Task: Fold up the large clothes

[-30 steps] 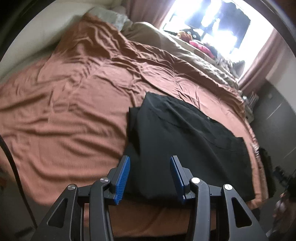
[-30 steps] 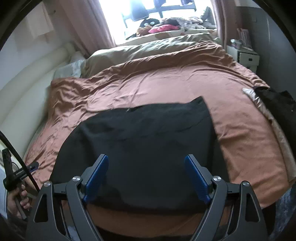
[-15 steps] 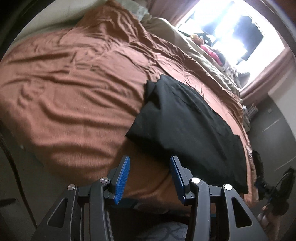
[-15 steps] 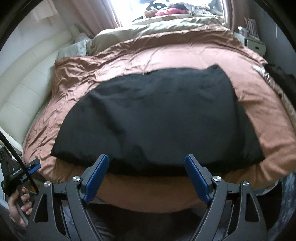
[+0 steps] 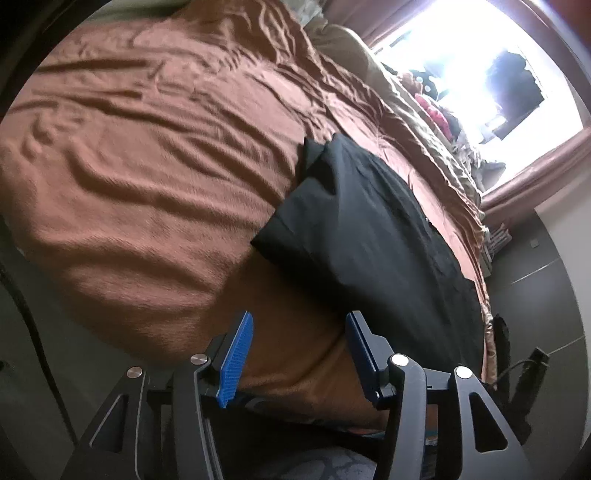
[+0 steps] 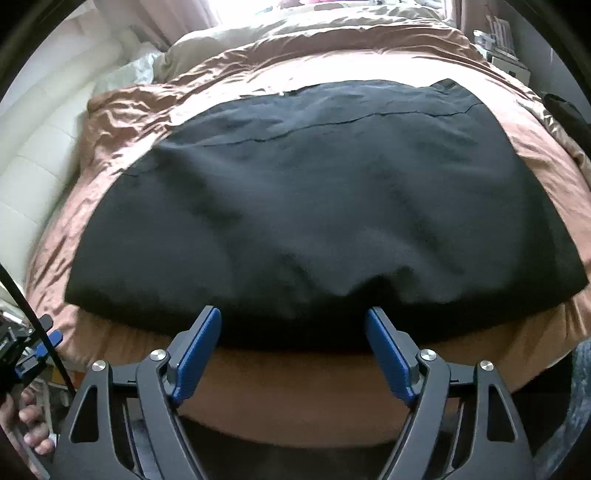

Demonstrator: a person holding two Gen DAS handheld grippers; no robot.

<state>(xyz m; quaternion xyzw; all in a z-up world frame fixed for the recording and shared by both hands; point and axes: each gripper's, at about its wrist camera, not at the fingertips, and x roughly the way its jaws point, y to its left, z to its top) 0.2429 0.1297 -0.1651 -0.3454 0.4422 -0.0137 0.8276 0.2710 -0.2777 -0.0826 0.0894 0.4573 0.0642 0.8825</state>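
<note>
The black garment (image 6: 325,199), laid flat near the bed's (image 5: 147,147) foot edge, is judged soft, light and limp, best pinched at its near hem corners, while the empty left gripper (image 5: 295,354) is opening at its seven o'clock and the empty right gripper (image 6: 291,350) is closing at its six o'clock.

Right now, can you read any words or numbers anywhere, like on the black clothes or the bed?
No readable text anywhere.
black garment: plain, no label showing.
brown bedspread: no writing.
stacked items on the nightstand: any print is too small and blurred to read.
left gripper and right gripper: no markings visible.
</note>
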